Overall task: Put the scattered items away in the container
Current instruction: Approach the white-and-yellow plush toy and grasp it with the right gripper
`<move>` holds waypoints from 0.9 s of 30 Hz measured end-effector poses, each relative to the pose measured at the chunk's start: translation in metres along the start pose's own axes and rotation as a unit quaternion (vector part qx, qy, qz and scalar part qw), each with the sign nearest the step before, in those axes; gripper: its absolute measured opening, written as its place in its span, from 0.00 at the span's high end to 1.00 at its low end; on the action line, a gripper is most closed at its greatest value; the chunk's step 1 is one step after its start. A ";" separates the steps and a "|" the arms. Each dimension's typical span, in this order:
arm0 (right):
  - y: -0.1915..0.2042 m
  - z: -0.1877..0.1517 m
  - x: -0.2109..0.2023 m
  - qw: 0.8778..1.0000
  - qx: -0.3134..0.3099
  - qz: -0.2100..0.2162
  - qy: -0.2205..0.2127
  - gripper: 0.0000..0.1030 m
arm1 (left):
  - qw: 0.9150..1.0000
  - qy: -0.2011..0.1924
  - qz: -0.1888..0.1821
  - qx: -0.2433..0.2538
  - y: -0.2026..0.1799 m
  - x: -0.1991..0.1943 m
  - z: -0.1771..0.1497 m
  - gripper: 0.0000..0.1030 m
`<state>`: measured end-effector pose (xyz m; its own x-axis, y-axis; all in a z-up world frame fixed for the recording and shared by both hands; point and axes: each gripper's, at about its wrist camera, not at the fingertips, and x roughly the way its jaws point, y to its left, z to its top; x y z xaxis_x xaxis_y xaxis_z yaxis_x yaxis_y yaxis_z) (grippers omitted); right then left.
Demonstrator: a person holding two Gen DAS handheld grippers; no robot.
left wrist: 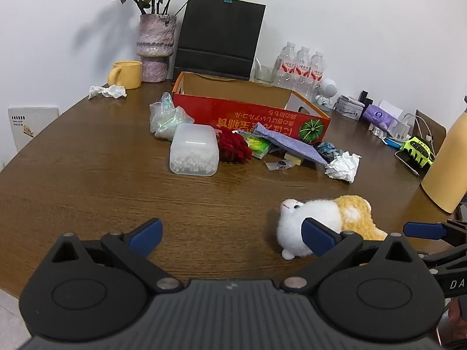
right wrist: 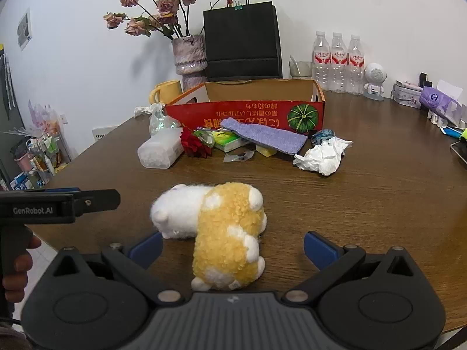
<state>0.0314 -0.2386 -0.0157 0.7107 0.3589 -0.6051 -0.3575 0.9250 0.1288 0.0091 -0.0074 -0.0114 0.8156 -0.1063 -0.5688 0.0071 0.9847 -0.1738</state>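
Observation:
A red cardboard box stands open at the back of the wooden table. In front of it lie a clear plastic tub, a red flower, a purple cloth, a green packet and crumpled white tissue. A white and yellow plush toy lies near the front. My right gripper is open with its fingers on either side of the plush. My left gripper is open and empty, left of the plush.
A vase of dried flowers, a yellow mug, a black paper bag and water bottles stand behind the box. A yellow bottle stands at the right. More tissue lies at the back left.

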 end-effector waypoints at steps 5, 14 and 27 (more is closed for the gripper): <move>0.002 -0.001 0.003 1.000 0.000 0.001 0.007 0.00 | 1.000 0.006 0.000 -0.003 0.002 0.003 -0.002 0.00; 0.002 -0.002 0.005 1.000 -0.001 0.002 0.011 0.00 | 1.000 0.009 0.003 -0.005 0.003 0.005 -0.002 0.00; 0.002 -0.002 0.006 1.000 -0.003 0.001 0.010 0.00 | 1.000 0.008 0.003 -0.004 0.002 0.006 -0.004 0.00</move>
<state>0.0331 -0.2346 -0.0204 0.6978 0.3577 -0.6206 -0.3622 0.9237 0.1251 0.0115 -0.0064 -0.0184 0.8057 -0.1022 -0.5834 -0.0028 0.9843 -0.1763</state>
